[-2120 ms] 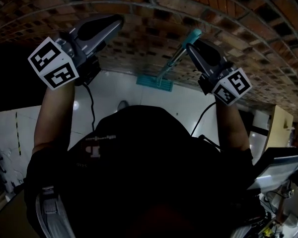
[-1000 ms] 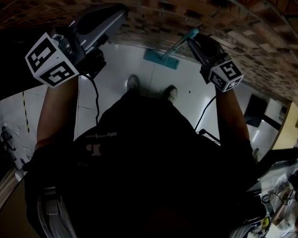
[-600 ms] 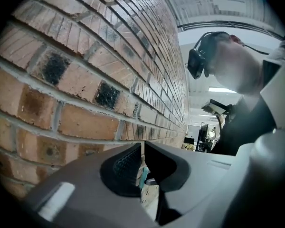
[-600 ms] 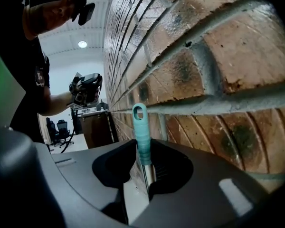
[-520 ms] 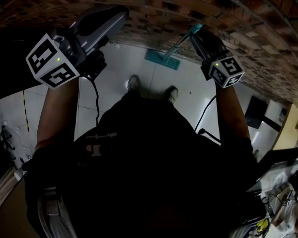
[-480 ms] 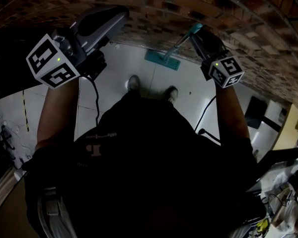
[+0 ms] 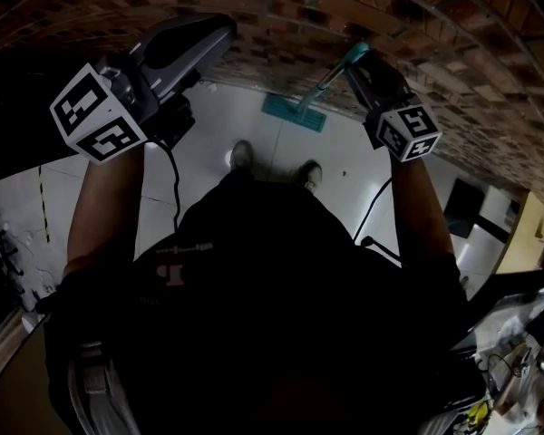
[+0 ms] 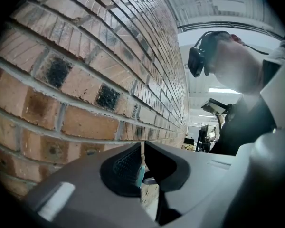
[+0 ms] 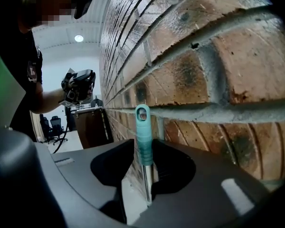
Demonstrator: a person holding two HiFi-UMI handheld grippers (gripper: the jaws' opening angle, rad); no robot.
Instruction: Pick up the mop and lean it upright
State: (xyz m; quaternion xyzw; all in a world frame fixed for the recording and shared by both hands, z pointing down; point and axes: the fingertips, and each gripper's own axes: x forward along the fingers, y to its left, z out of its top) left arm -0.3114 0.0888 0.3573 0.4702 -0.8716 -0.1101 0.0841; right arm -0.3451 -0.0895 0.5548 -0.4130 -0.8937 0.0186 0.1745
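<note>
1. A brick wall (image 7: 281,25) rises from a pale tiled floor (image 7: 208,161).
2. The mop (image 7: 293,113) leans upright against that wall, with its flat head on the floor at the wall's foot.
3. The right tool (image 7: 363,69) faces the wall. Its jaws have just been opening and stand wide around the mop's teal grip (image 9: 144,137).
4. The left tool (image 8: 142,148), further along the wall, has its jaws closed together on nothing.
</note>
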